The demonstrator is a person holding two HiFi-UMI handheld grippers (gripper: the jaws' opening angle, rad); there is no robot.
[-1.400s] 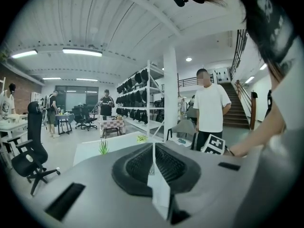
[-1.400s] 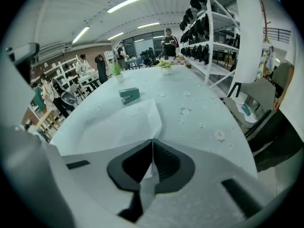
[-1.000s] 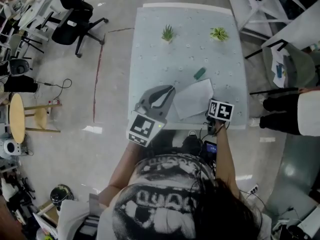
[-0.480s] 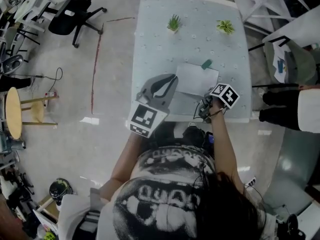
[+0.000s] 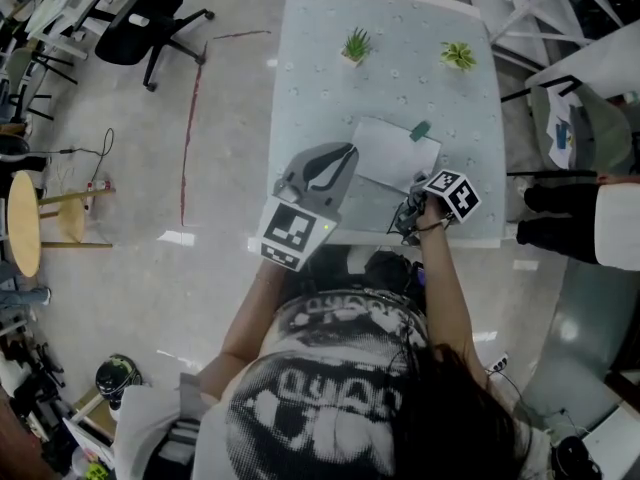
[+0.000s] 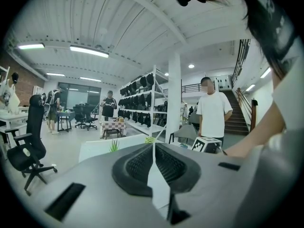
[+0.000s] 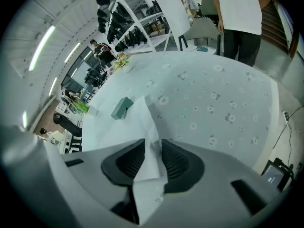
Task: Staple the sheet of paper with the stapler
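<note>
The left arm (image 5: 248, 318) reaches forward. Its left gripper (image 5: 346, 154) lies nearly level, with the jaws pressed together on the edge of the sheet (image 5: 395, 156). The right arm (image 5: 447, 288) is also stretched forward. The right gripper (image 7: 153, 145) points steeply down; its jaws have just been opening, and the sheet stands loose between them.

Floor (image 5: 120, 168): grey polished concrete, light reflected in patches; red line (image 5: 188, 148) marked along it, left of table. Table (image 5: 320, 108) covered with pale flowered cloth; two small potted plants (image 5: 356, 44) set near far edge. Black office chair (image 5: 150, 18) parked at upper left; round wooden stool (image 5: 20, 230) cut off by left edge. Ceiling (image 6: 118, 27) white, ribbed, lit by tube lamps (image 6: 89, 51). White column (image 6: 174, 94), shelving rack (image 6: 142, 99) loaded with dark items, staircase (image 6: 237, 120), brick wall (image 6: 21, 82) seen behind.
</note>
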